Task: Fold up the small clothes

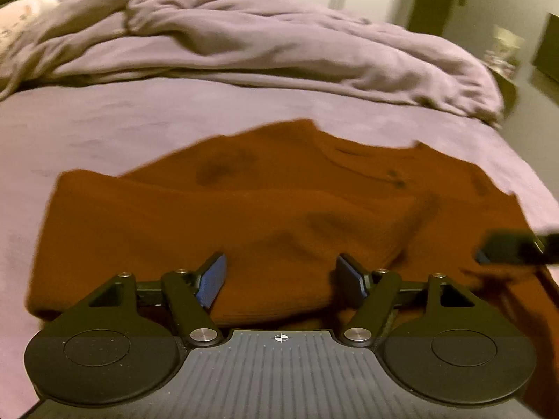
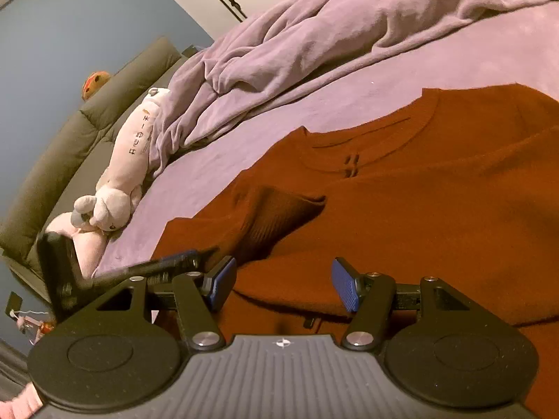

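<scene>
A rust-orange knit sweater (image 1: 265, 206) lies spread on the purple bed sheet, collar away from me; its left sleeve is folded across the body, the ribbed cuff (image 2: 279, 216) showing in the right wrist view. The sweater also fills the right wrist view (image 2: 419, 192). My left gripper (image 1: 281, 279) is open and empty, low over the sweater's near hem. My right gripper (image 2: 284, 284) is open and empty over the sweater's lower part. The right gripper's tip (image 1: 510, 246) shows at the right edge of the left view; the left gripper (image 2: 115, 272) shows at the left of the right view.
A bunched purple duvet (image 1: 262, 42) lies across the far side of the bed. A white plush toy (image 2: 122, 174) lies by an olive headboard (image 2: 87, 122). Purple sheet (image 1: 104, 129) surrounds the sweater. The bed's right edge drops toward the floor (image 1: 524, 80).
</scene>
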`<state>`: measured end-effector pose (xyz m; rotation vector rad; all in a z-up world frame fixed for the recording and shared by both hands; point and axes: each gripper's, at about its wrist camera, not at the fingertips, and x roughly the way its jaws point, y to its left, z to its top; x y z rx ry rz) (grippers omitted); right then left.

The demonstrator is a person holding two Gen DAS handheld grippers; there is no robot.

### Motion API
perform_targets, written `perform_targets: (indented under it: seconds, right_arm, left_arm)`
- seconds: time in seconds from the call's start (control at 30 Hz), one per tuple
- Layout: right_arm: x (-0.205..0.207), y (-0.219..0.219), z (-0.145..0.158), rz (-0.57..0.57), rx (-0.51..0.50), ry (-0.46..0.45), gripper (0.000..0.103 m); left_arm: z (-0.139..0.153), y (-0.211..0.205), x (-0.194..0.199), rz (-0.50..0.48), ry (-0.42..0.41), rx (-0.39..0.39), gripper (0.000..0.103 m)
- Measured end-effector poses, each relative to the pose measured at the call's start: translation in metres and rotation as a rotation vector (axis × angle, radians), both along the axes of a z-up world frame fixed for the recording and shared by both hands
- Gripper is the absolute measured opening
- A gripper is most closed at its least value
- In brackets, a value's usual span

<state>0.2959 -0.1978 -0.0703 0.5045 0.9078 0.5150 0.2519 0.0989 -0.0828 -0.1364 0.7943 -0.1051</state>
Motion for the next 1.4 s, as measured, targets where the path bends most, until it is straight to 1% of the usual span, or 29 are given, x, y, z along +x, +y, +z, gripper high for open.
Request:
perform_targets:
  seconds: [0.07,0.17,0.23,0.3,0.33,0.37,0.4,0.43,0.47,0.5,0.57,0.63,0.77,0.8,0.83,0.87,0.9,1.0,1.03,1.1,1.17,1.23,1.3,1.4]
  right_arm:
    - [0.003,0.001,-0.002,-0.011,0.012,0.012,0.061]
    - [0.008,0.001,-0.005,-0.027,0.039,0.033,0.061]
    - [0.014,0.003,-0.008,-0.03,0.065,0.051,0.061]
    - [0.021,0.006,-0.012,-0.041,0.066,0.069,0.06]
    - [0.026,0.008,-0.016,-0.044,0.066,0.082,0.058]
    - [0.03,0.009,-0.019,-0.046,0.071,0.096,0.055]
    - [0.034,0.012,-0.022,-0.049,0.074,0.11,0.05]
    - [0.038,0.014,-0.026,-0.052,0.072,0.126,0.046]
    - [0.041,0.016,-0.029,-0.058,0.074,0.131,0.044]
    - [0.044,0.018,-0.032,-0.059,0.078,0.139,0.038]
    - [0.05,0.022,-0.037,-0.064,0.091,0.168,0.037]
    - [0.053,0.028,-0.038,-0.057,0.088,0.164,0.037]
    - [0.061,0.041,-0.039,-0.033,0.082,0.167,0.037]
    - [0.061,0.045,-0.039,-0.026,0.068,0.159,0.032]
    - [0.061,0.05,-0.037,-0.015,0.034,0.141,0.008]
    - [0.061,0.055,-0.035,-0.005,-0.005,0.13,0.006]
    - [0.059,0.06,-0.03,-0.001,-0.059,0.102,0.005]
    - [0.047,0.059,-0.004,-0.013,-0.172,-0.037,0.005]
    - [0.042,0.053,0.005,-0.03,-0.206,-0.078,0.005]
    - [0.032,0.033,0.02,-0.054,-0.24,-0.14,0.005]
    - [0.02,0.01,0.029,-0.077,-0.33,-0.196,0.005]
    - [0.012,-0.015,0.029,-0.118,-0.395,-0.191,0.005]
    - [0.008,-0.037,0.023,-0.154,-0.425,-0.158,0.005]
    - [0.008,-0.064,0.005,-0.206,-0.424,-0.09,0.005]
  left_arm:
    - [-0.001,-0.007,-0.009,-0.007,-0.012,0.014,0.078]
    - [0.001,-0.007,-0.027,-0.005,-0.008,-0.004,0.078]
    - [0.005,-0.005,-0.038,0.0,-0.015,0.018,0.081]
    - [0.005,-0.002,-0.044,0.023,-0.006,0.056,0.082]
    - [0.004,0.001,-0.048,0.043,-0.004,0.08,0.082]
    - [0.004,0.003,-0.049,0.057,-0.005,0.086,0.082]
    - [0.003,0.009,-0.051,0.075,0.0,0.084,0.083]
    - [0.001,0.014,-0.051,0.096,0.013,0.075,0.083]
    - [-0.001,0.02,-0.051,0.12,0.029,0.06,0.083]
    - [-0.003,0.026,-0.05,0.138,0.042,0.044,0.083]
    - [-0.005,0.033,-0.05,0.16,0.046,0.024,0.082]
    - [-0.006,0.036,-0.05,0.163,0.041,0.011,0.082]
    - [-0.006,0.034,-0.052,0.162,0.034,0.026,0.083]
    - [-0.006,0.033,-0.053,0.162,0.034,0.032,0.083]
    - [-0.005,0.033,-0.052,0.162,0.034,0.037,0.083]
    - [-0.005,0.032,-0.052,0.159,0.035,0.04,0.083]
    - [-0.004,0.032,-0.052,0.159,0.037,0.047,0.083]
    - [-0.003,0.033,-0.053,0.17,0.035,0.076,0.083]
    - [-0.002,0.034,-0.053,0.178,0.035,0.085,0.084]
    - [0.0,0.038,-0.051,0.196,0.036,0.086,0.084]
    - [0.001,0.041,-0.047,0.218,0.042,0.074,0.084]
    - [0.001,0.041,-0.041,0.234,0.048,0.059,0.084]
    - [0.0,0.038,-0.036,0.237,0.053,0.039,0.083]
    - [-0.004,0.031,-0.03,0.233,0.058,0.033,0.082]
